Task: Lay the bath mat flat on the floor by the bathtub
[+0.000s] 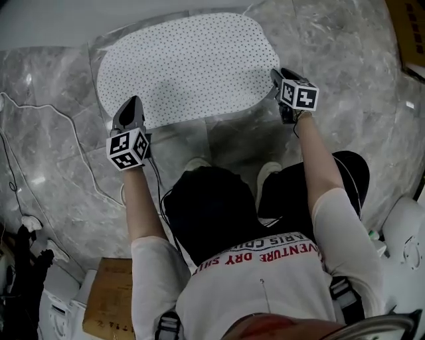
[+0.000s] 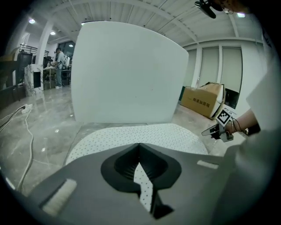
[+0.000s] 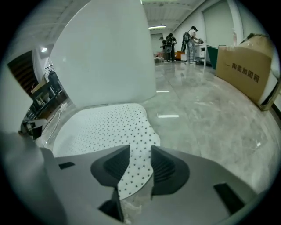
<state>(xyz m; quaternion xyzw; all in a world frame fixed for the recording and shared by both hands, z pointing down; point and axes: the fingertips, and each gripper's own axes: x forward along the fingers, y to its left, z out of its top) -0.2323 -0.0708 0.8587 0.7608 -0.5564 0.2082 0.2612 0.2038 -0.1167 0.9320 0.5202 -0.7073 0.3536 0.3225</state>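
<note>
The print on your shirt reads upside down from the head view as "VENTURE DRY", with further letters above and beside it cut off by the fold of the cloth. A cardboard box to the right carries a row of dark Chinese characters, too soft to read with confidence. Another box behind your left side has dark print along its edge that cannot be made out.

The bath mat, white with small dark dots, lies spread on the marble floor right against the white bathtub. The head view cuts off most of the tub, and in both gripper views its wall blocks whatever is behind it.

Your left claw is at the mat's near left edge with its jaws pressed together on a strip of the mat. Your right claw is at the near right corner. Its jaws stand apart with the mat's corner lying loose between them, and the pads do not press on it.

A thin cable trails across the floor on the left, and its far end runs out of frame.
</note>
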